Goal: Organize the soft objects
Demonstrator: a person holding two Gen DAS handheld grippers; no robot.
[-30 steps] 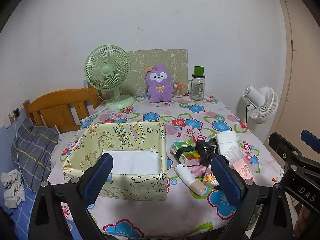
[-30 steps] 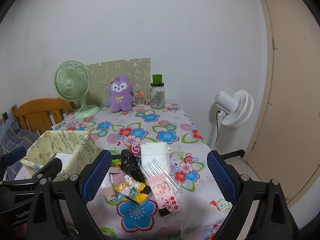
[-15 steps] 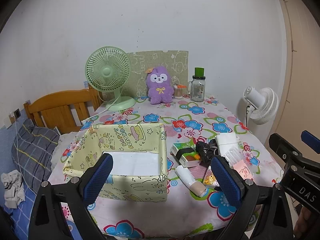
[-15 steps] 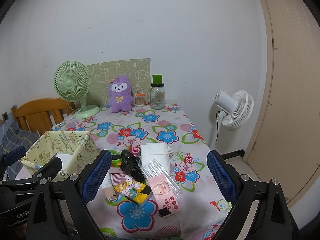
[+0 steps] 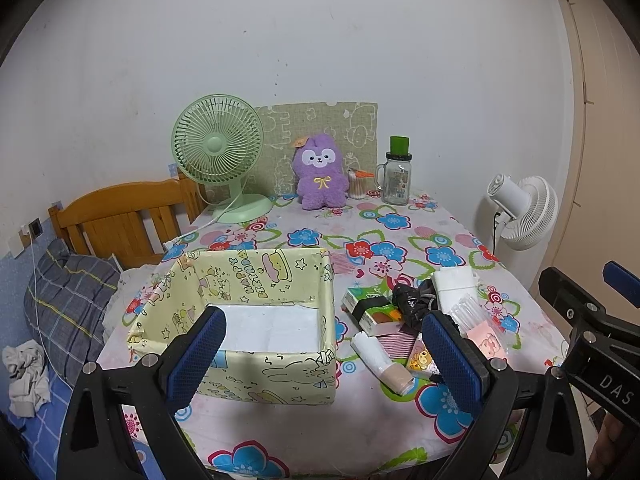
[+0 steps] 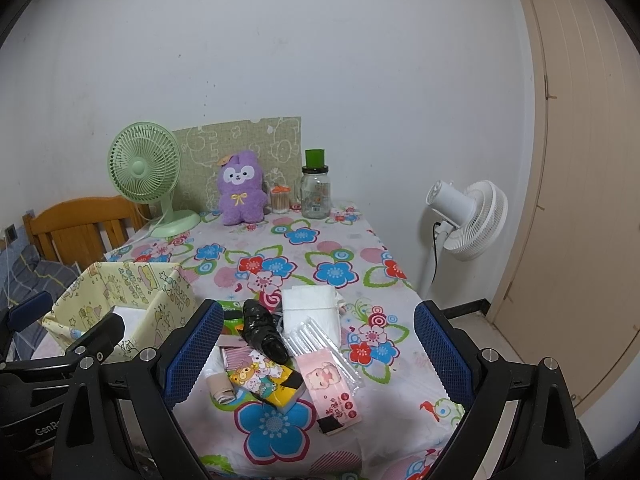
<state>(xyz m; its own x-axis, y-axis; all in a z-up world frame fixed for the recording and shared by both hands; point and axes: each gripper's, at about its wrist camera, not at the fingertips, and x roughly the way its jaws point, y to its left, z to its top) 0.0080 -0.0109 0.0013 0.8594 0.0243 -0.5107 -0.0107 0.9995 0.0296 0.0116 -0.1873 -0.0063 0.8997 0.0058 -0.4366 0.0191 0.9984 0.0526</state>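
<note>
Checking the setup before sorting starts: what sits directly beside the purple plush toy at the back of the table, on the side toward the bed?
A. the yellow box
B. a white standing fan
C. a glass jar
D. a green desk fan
D: the green desk fan stands beside the purple plush toy on the side nearer the bed.

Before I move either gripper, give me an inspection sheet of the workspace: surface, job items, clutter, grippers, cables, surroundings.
Surface: table under a floral cloth, far half mostly bare.
Job's things: yellow fabric box open, white sheet on its floor, no items inside; pile of small packs lies to its right, including a white tissue pack and a black bag.
Clutter: green desk fan, purple plush and glass jar along the far edge.
Grippers: left gripper open, holding nothing; right gripper open, holding nothing.
Cables: fan cord trails off the table's left edge.
Surroundings: white floor fan to the right, wooden headboard to the left.
</note>
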